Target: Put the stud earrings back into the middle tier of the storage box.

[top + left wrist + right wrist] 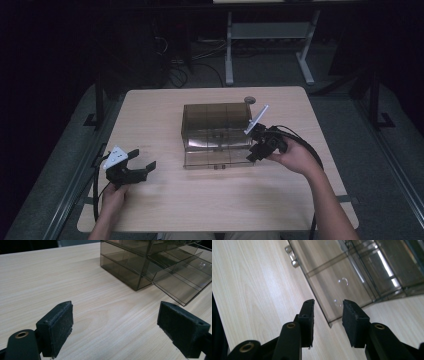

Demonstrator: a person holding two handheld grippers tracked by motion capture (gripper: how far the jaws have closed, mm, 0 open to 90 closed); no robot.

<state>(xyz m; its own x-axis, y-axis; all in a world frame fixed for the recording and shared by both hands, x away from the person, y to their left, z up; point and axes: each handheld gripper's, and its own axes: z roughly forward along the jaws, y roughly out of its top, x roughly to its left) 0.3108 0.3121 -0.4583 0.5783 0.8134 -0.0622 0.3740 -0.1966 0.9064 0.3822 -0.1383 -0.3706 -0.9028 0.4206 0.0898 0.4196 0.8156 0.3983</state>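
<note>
A smoked, see-through plastic drawer box (216, 127) is seen standing near the middle of the pale wooden table (165, 205), with its lower drawer (218, 157) pulled out toward the person's side. Two small knobs are made out on the front wall of that drawer in the high view; one metal knob (292, 256) is shown close up in the right gripper view. The right gripper (256, 150) is held at the right front corner of the open drawer, gripped by the right hand (292, 156), its cable looped off to the right. In the right gripper view its jaws are seen part-way spread, with the drawer's corner (329, 323) lying in the gap between them; the pads are not pressed on the plastic, and a clear gap is noted on each side. The left gripper (137, 167) is held low over bare tabletop, well apart from the box on its left, by the left hand (114, 197). Its jaws are seen spread wide in the left gripper view, with only wood grain between the pads and the box's near corner (136, 287) ahead to the right.
</note>
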